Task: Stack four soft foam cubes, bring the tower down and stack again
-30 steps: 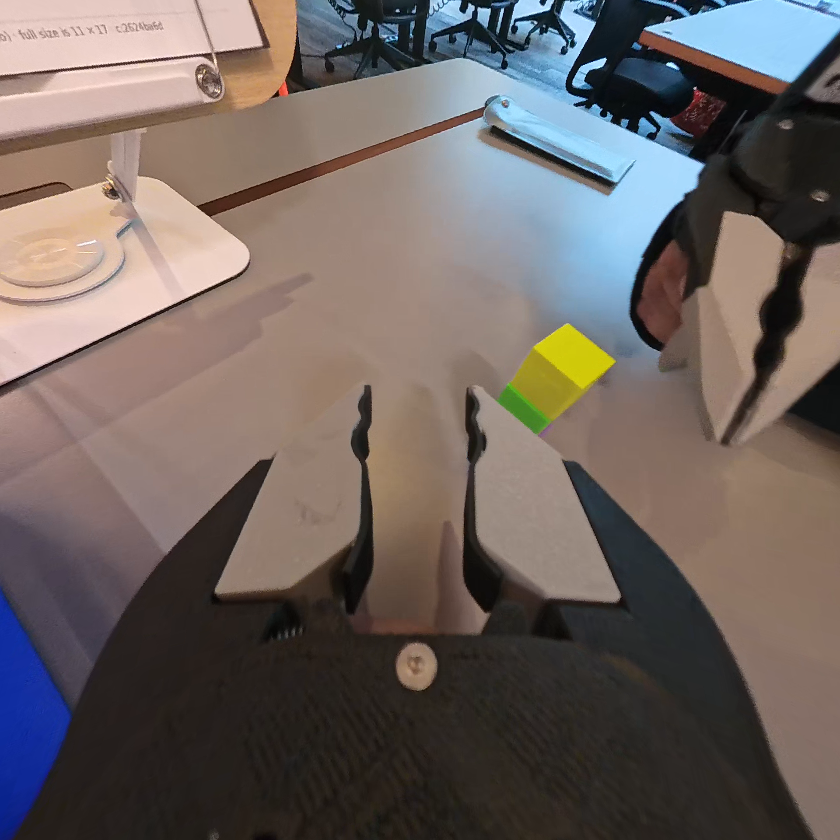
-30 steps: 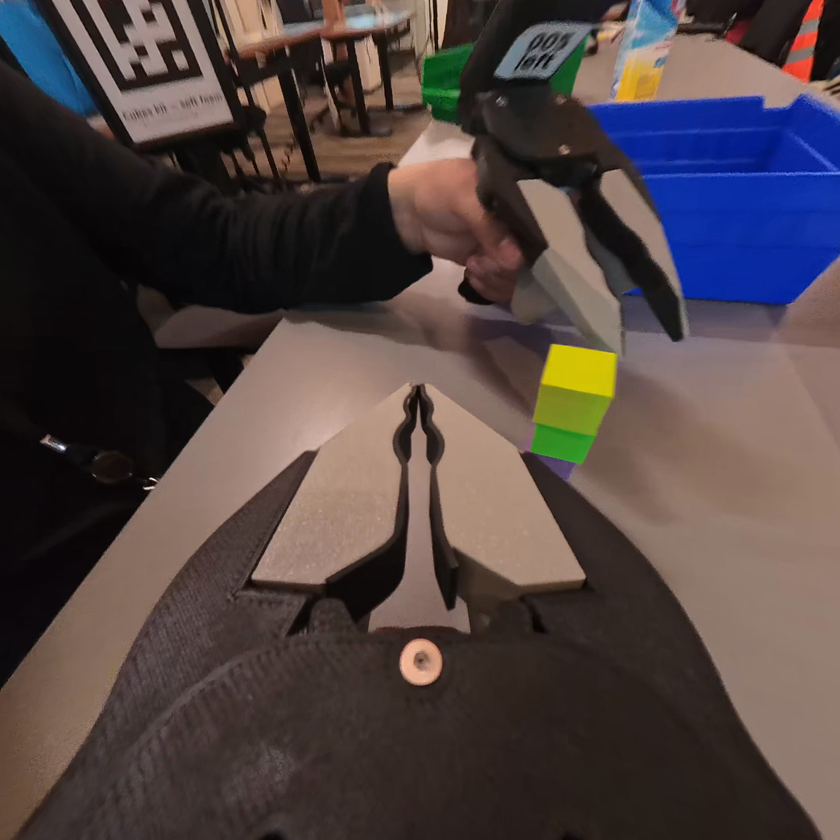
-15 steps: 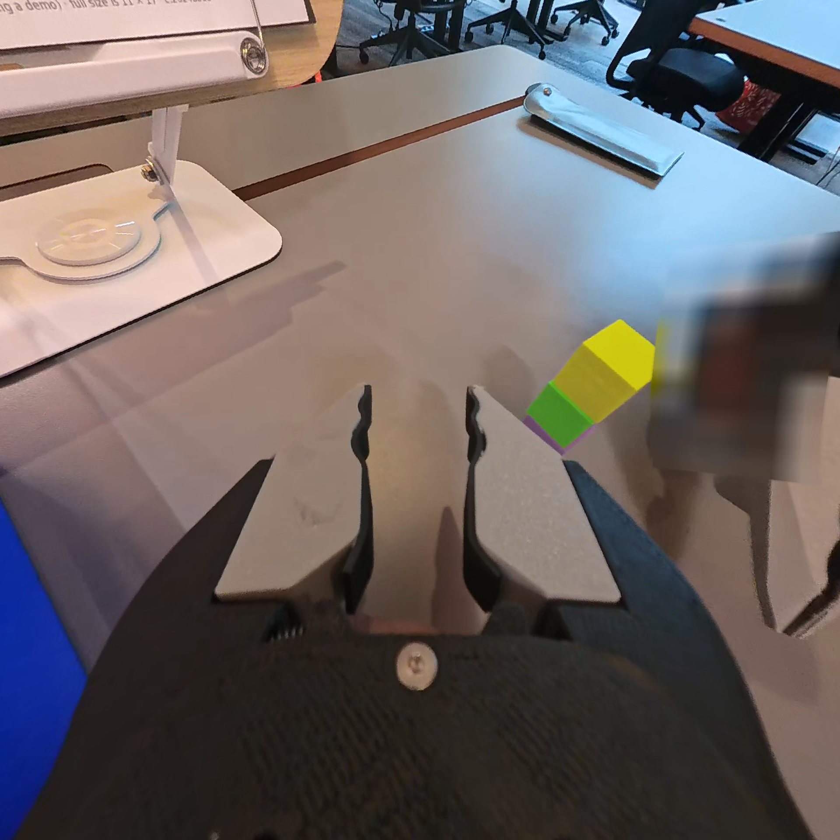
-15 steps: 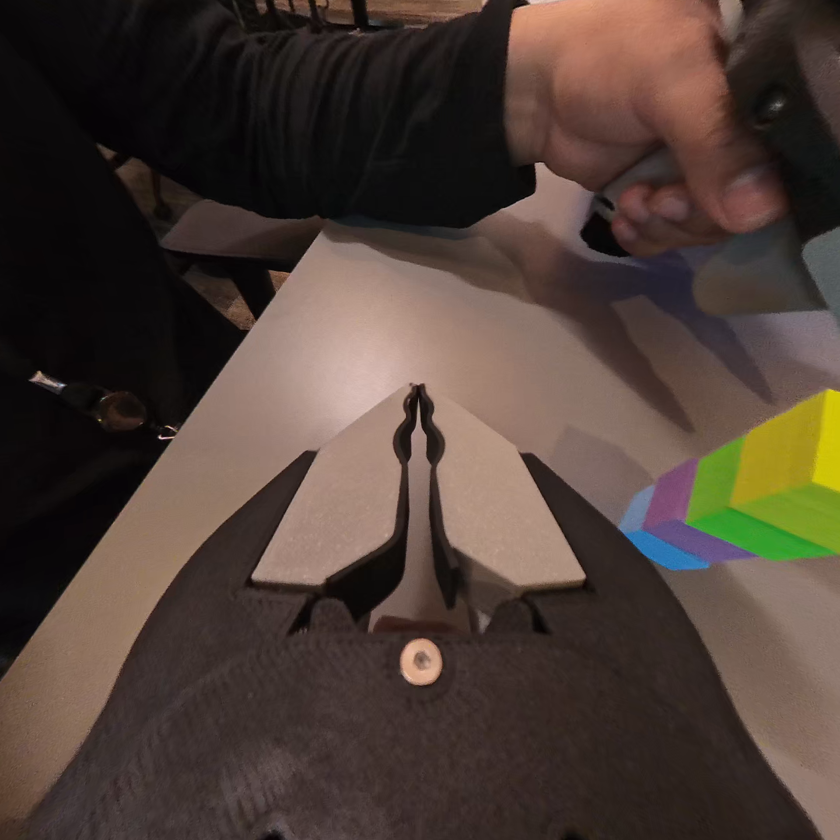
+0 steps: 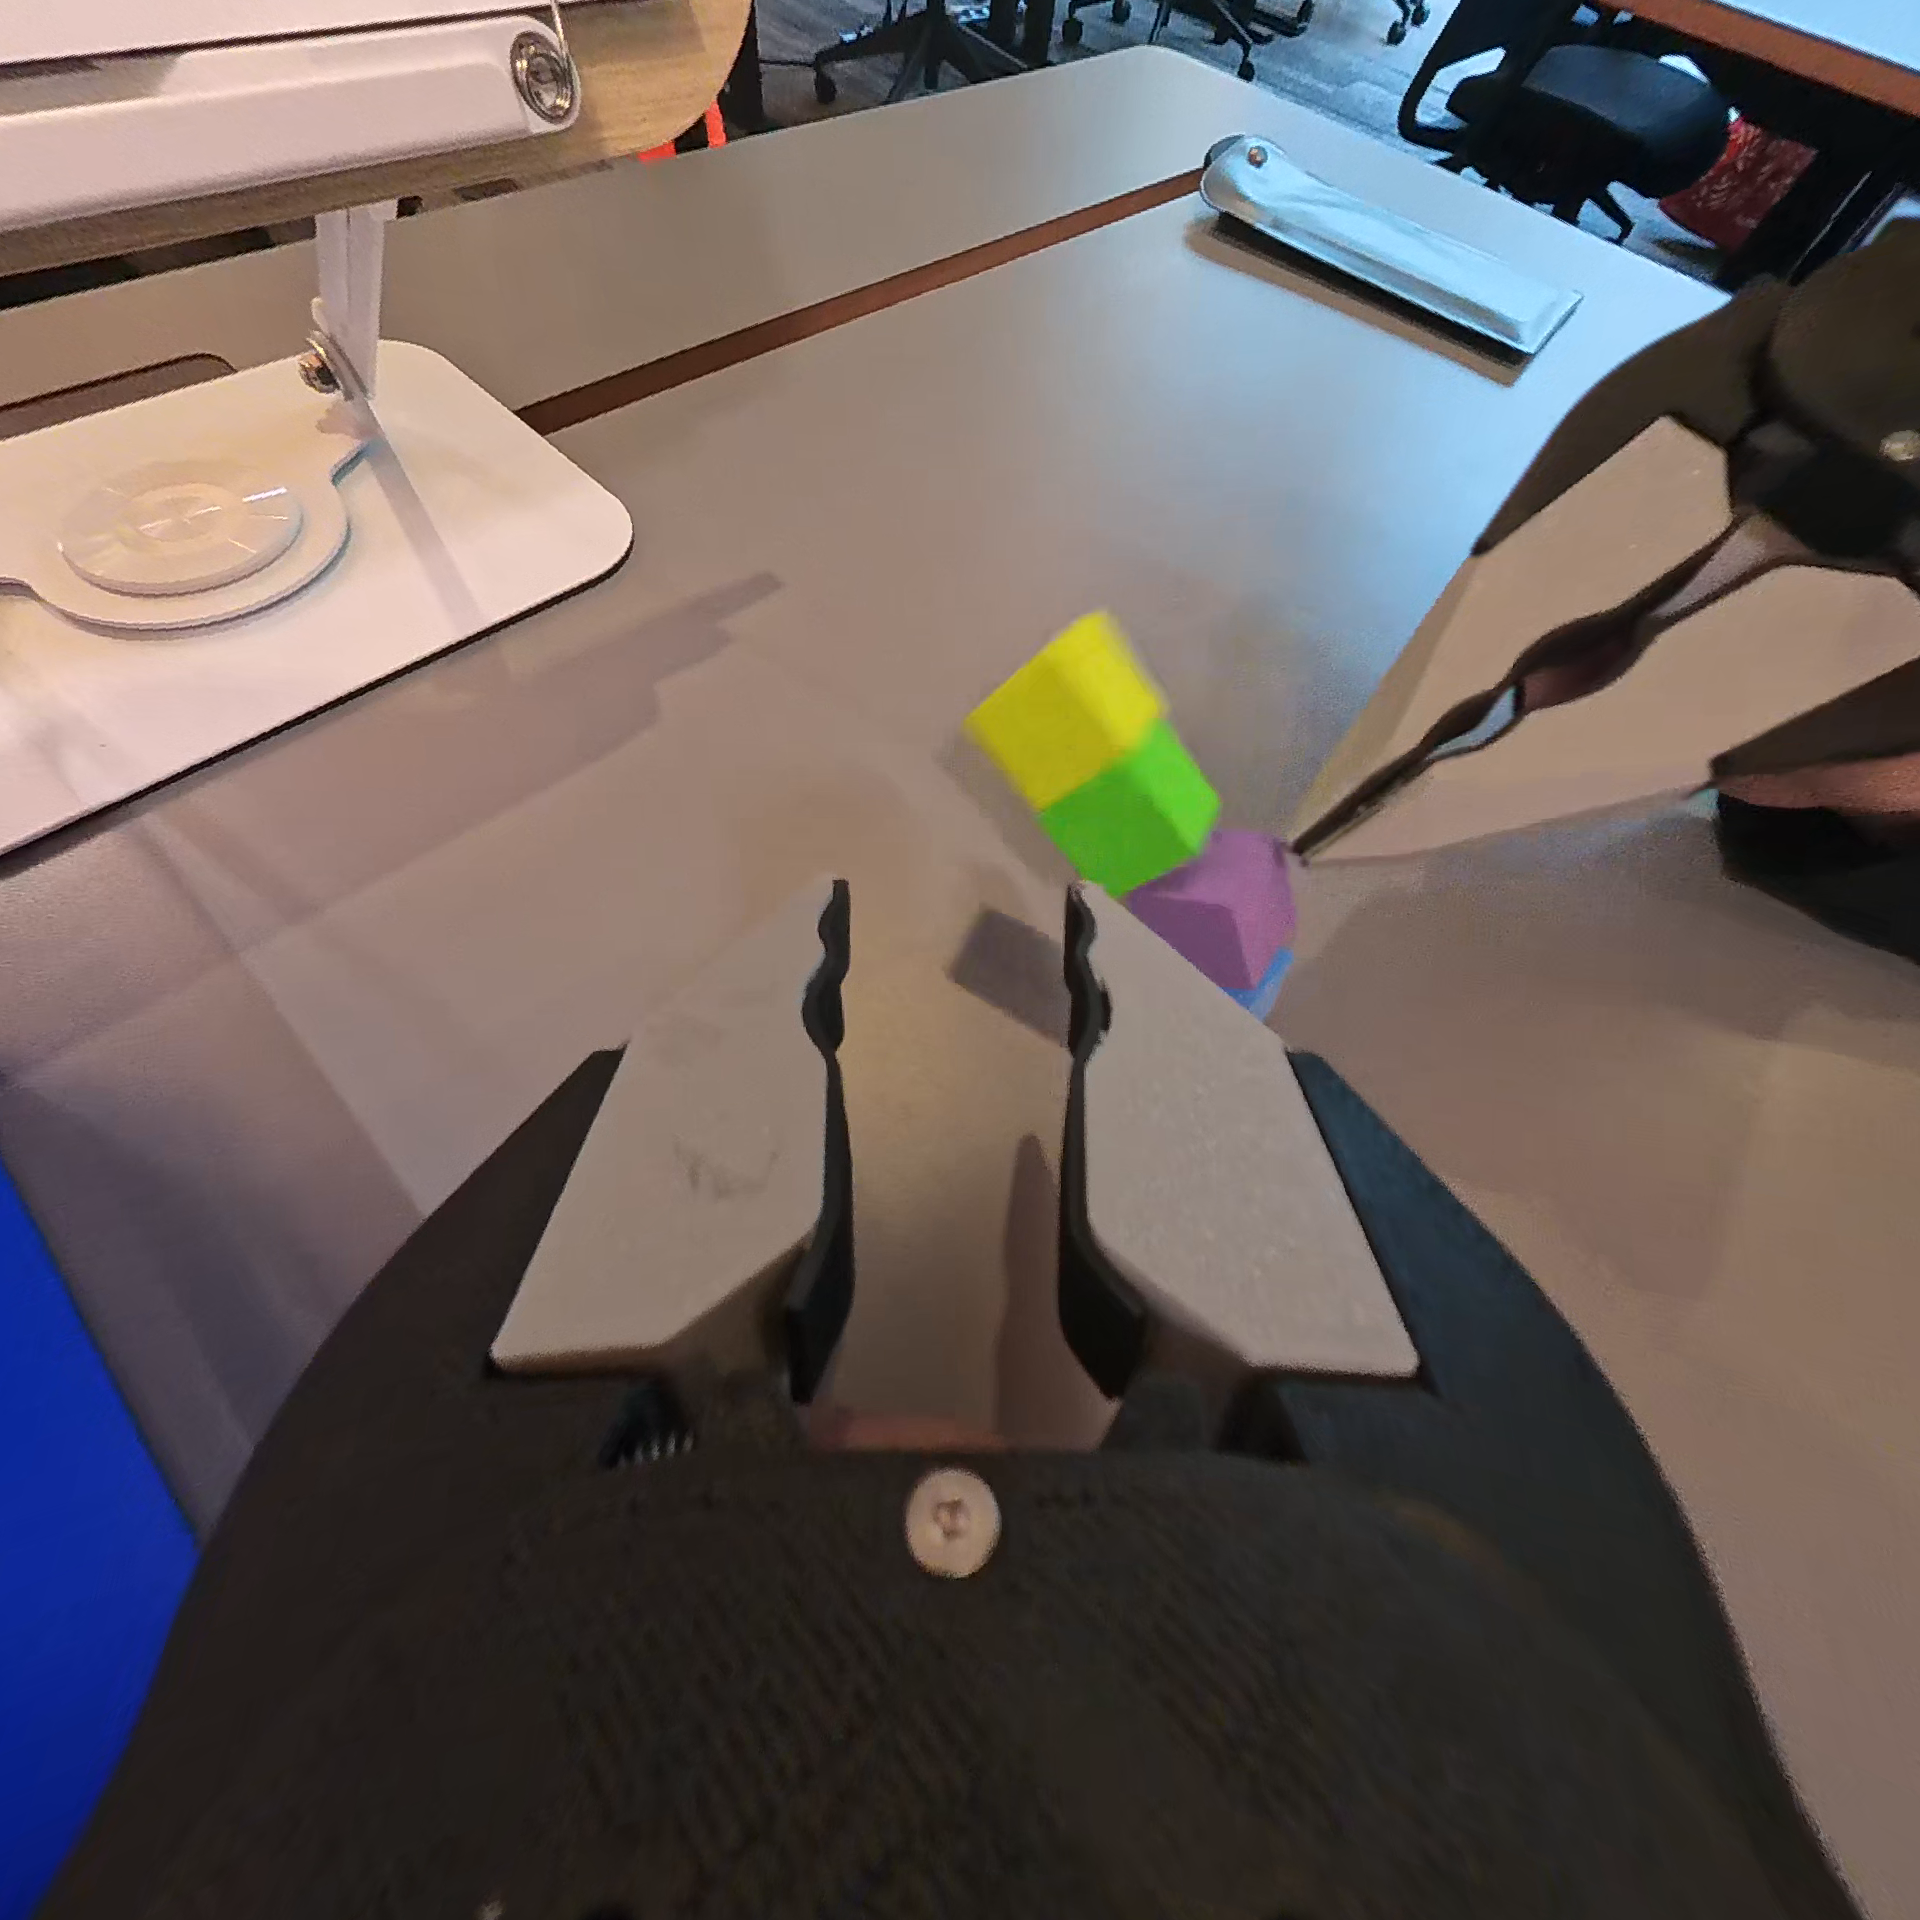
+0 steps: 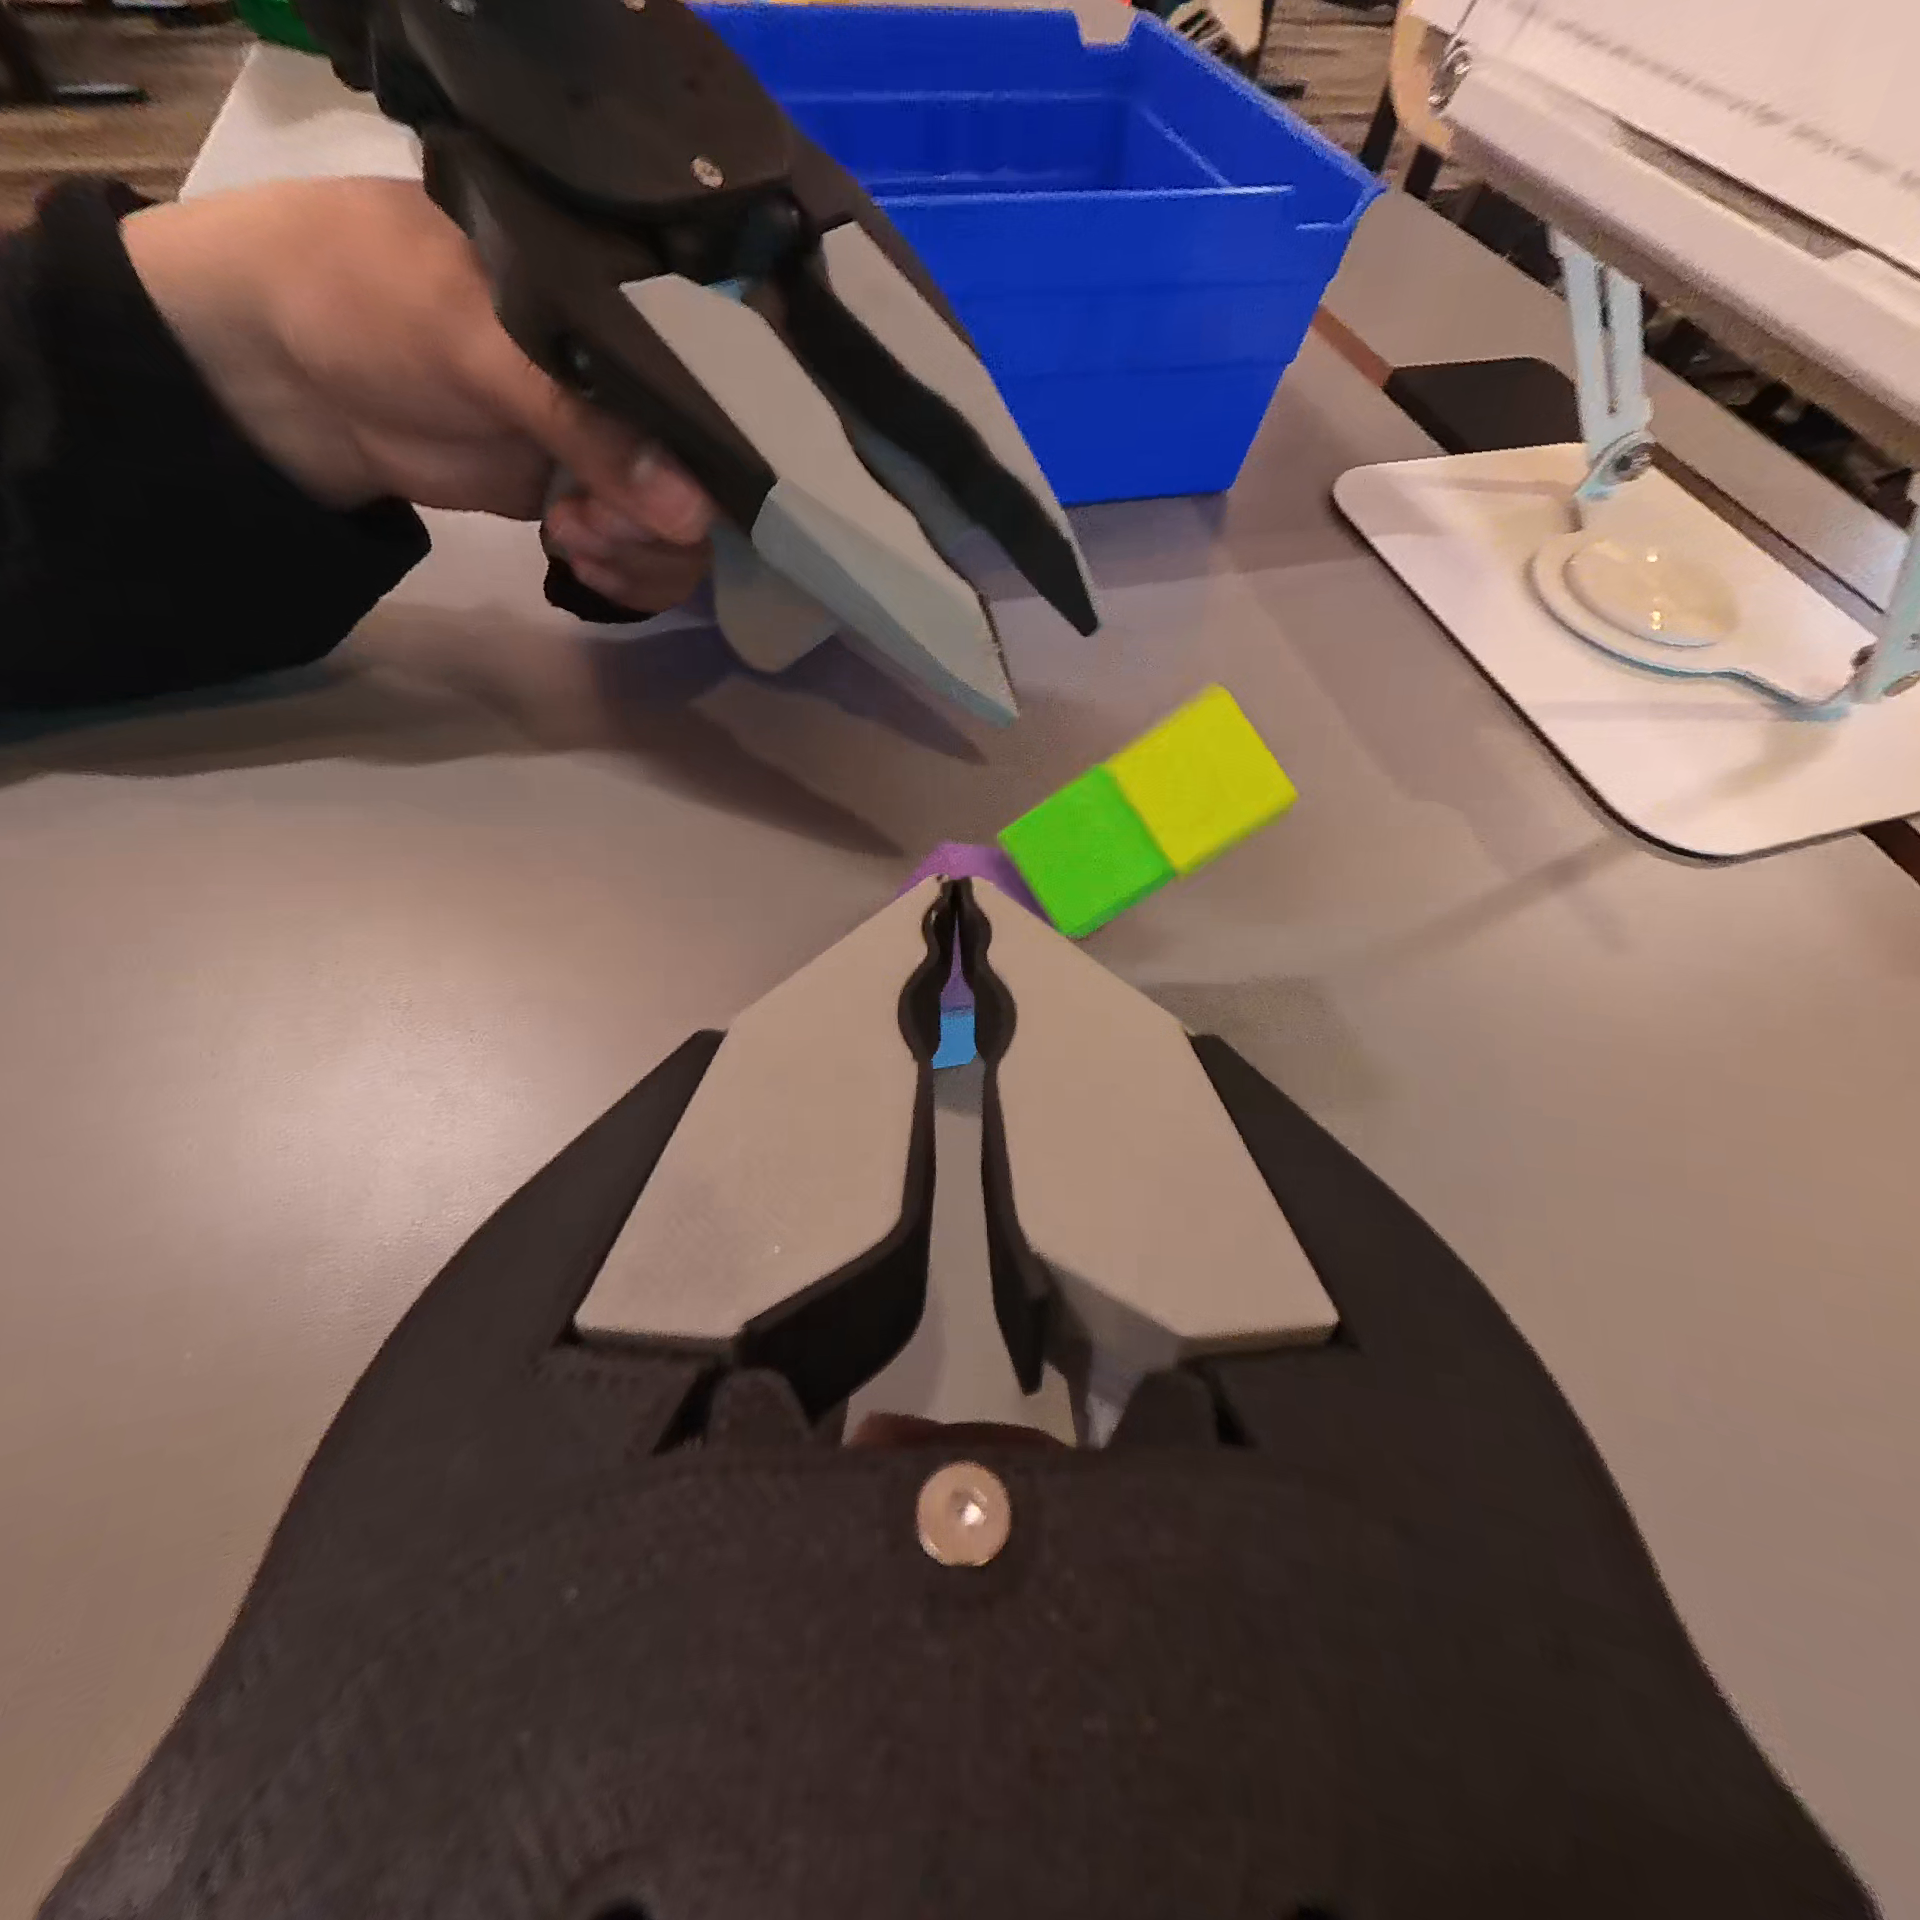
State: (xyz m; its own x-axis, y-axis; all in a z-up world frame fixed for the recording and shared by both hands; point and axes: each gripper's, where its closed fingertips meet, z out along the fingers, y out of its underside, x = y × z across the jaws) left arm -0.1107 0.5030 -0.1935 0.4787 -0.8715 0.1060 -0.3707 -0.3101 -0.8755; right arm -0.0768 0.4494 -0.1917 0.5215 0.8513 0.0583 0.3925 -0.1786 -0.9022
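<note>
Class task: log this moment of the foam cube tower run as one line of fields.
phase: toppling | tower: yellow cube, green cube tipping over purple cube | right gripper: shut, pushing purple cube | left gripper: open, empty

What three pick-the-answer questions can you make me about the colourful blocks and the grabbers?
1. Where is the blue bin?
A. On the table behind the cubes
B. On the floor
C. On top of the tower

2. Which cube is farthest from the blue cube in the tower?
A. Purple
B. Green
C. Yellow

3. How does the tower stand?
A. Straight up
B. Tipping over
C. Packed in the bin

Answers:
1. A: it sits on the grey table beyond the cubes.
2. C: the yellow cube comes after the green cube and purple cube.
3. B: the shut right gripper touches the purple cube and the upper cubes lean far sideways; the open left gripper holds nothing.
</note>
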